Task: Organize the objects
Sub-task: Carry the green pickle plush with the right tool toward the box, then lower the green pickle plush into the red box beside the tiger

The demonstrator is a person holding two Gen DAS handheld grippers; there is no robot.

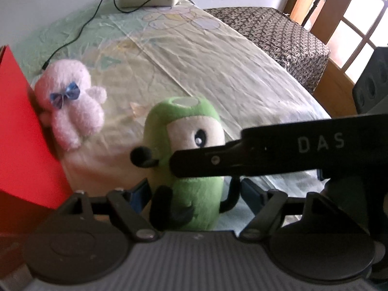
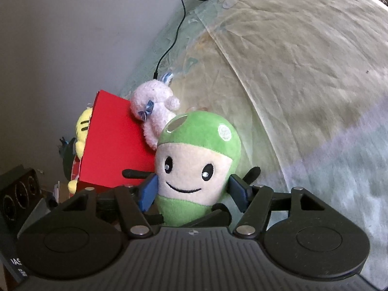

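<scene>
from the left wrist view, the green plush toy (image 1: 186,160) stands upright on the bed sheet (image 1: 218,72), its long axis vertical, right ahead of the left gripper (image 1: 194,194) and set between its two blue-padded fingers (image 1: 139,194); the jaws are spread wide, with the left pad close against the toy's side and the right pad standing a little off it, so nothing is pinched here. a black bar of the right gripper (image 1: 278,155) crosses in front of the toy's face from the right side, touching or nearly touching it. to the left, the pink plush toy (image 1: 70,101) leans against the red box (image 1: 26,131), apart from the green one. from the right wrist view, the green plush toy (image 2: 196,165) faces the camera, upright, dead centre between the fingers of the right gripper (image 2: 194,189); the blue pads (image 2: 148,191) sit at either side of its cheeks, the left one touching, the right one just beside, so the jaws look spread around it and not yet squeezing, though i cannot be sure of light contact. the red box (image 2: 114,140) stands just behind and left of the toy, with the pink plush toy (image 2: 155,111) propped on its edge and a yellow plush toy (image 2: 82,131) behind it. both grippers are equally near; i judge the coming move turns on closing around that upright body.
</scene>
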